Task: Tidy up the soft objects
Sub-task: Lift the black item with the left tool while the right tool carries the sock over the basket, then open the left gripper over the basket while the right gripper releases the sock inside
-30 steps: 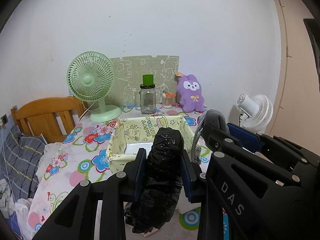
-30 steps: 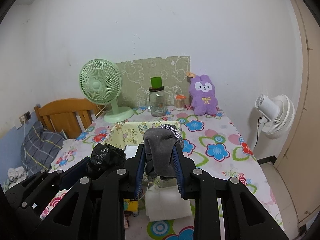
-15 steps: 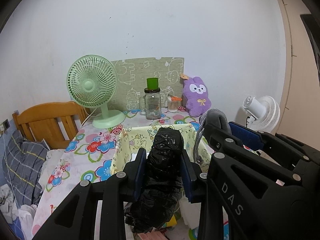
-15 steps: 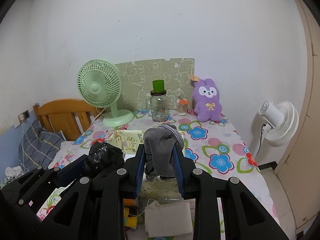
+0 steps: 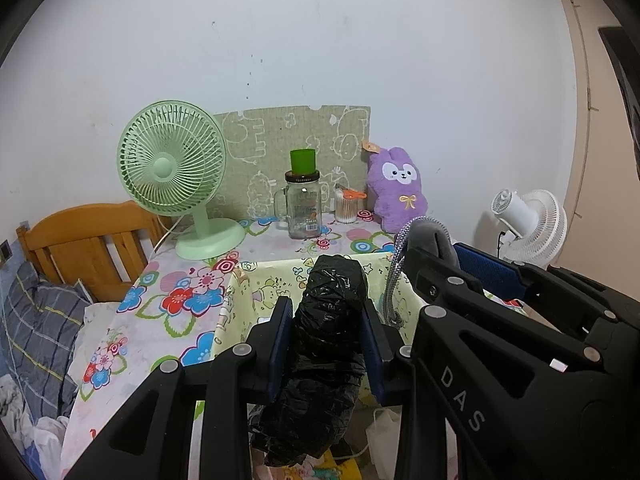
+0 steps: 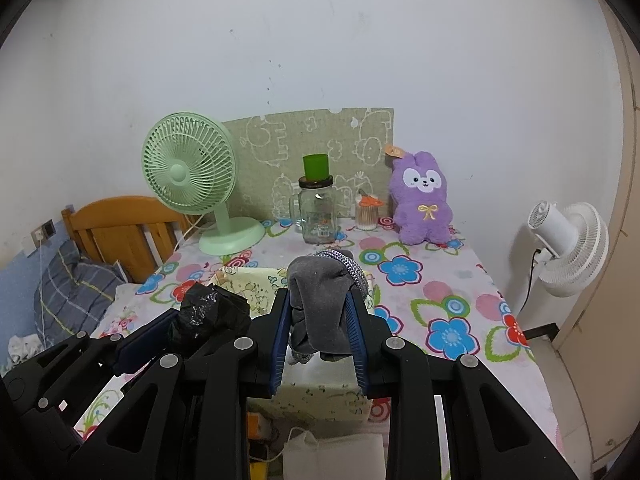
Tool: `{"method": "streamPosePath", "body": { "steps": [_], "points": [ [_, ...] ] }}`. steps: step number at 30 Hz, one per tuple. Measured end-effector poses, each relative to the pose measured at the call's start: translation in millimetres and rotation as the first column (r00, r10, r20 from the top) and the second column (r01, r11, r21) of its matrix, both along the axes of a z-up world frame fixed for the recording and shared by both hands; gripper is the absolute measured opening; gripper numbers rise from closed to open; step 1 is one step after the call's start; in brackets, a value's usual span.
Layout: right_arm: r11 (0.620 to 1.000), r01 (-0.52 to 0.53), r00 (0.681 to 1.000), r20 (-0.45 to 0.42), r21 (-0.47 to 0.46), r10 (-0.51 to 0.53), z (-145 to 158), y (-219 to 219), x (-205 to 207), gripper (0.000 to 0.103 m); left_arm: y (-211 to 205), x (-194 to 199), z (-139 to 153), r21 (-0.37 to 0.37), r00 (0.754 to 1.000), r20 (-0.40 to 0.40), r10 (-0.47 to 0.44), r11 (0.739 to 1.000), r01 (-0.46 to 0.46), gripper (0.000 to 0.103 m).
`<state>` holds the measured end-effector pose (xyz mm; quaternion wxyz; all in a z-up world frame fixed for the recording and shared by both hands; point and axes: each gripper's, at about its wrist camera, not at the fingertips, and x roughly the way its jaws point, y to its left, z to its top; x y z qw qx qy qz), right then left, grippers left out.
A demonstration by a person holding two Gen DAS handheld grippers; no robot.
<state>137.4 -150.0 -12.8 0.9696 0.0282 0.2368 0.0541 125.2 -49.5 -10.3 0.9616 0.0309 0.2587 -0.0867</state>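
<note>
Left gripper (image 5: pixel 326 344) was clenched on a crumpled black plastic bag (image 5: pixel 320 356), pads pressing both flanks, bundle standing upright between them and sagging below the fingers. Right gripper (image 6: pixel 318 332) was clenched on a grey sock (image 6: pixel 320 304) with a knit-patterned cuff draped over the top; the sock's tail hung down past the pads.

Both loads were held above the yellow-printed fabric bin (image 5: pixel 256 296), which sat on the floral tablecloth (image 6: pixel 452 304). From the left wrist view the bin's open mouth lay directly behind the bag at 12 o'clock; the right gripper with its sock stood at about 2 o'clock. From the right wrist view the bag sat at 9 o'clock of the sock, close beside it but not touching.

Along the far wall: green desk fan (image 6: pixel 188 172) at 11 o'clock, glass jar (image 6: pixel 316 212) with green cup on top at 12, purple plush rabbit (image 6: pixel 422 200) at 1. White fan (image 6: pixel 568 240) stood off the table at 3 o'clock.
</note>
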Motion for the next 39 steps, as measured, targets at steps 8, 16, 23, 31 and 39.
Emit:
{"method": "streamPosePath", "body": {
  "steps": [8, 16, 23, 31, 39],
  "points": [
    [1.000, -0.003, 1.000, -0.010, 0.004, 0.003, -6.7, 0.4, 25.8, 0.031, 0.2, 24.5, -7.4, 0.004, 1.000, -0.013, 0.006, 1.000, -0.006, 0.034],
    [1.000, -0.003, 0.999, -0.043, 0.022, 0.004, -20.2, -0.3, 53.9, 0.031, 0.7, 49.8, -18.9, 0.015, 0.999, -0.045, 0.016, 1.000, -0.015, 0.034],
    [0.999, -0.001, 0.997, -0.080, 0.044, 0.004, -31.2, -0.6, 79.6, 0.031, 0.4, 72.7, -29.4, 0.000, 0.996, -0.085, 0.032, 0.999, -0.032, 0.035],
    [0.998, -0.034, 0.992, -0.121, 0.051, 0.040, -45.5, -0.7, 95.9, 0.031, 1.8, 90.1, -44.3, -0.005, 0.991, -0.133, 0.026, 1.000, -0.027, 0.044],
    [0.998, -0.035, 0.989, -0.142, 0.045, 0.041, -53.7, 0.6, 105.3, 0.031, 3.9, 103.6, -55.0, 0.011, 0.985, -0.161, 0.060, 0.998, -0.059, 0.073]
  ]
}}
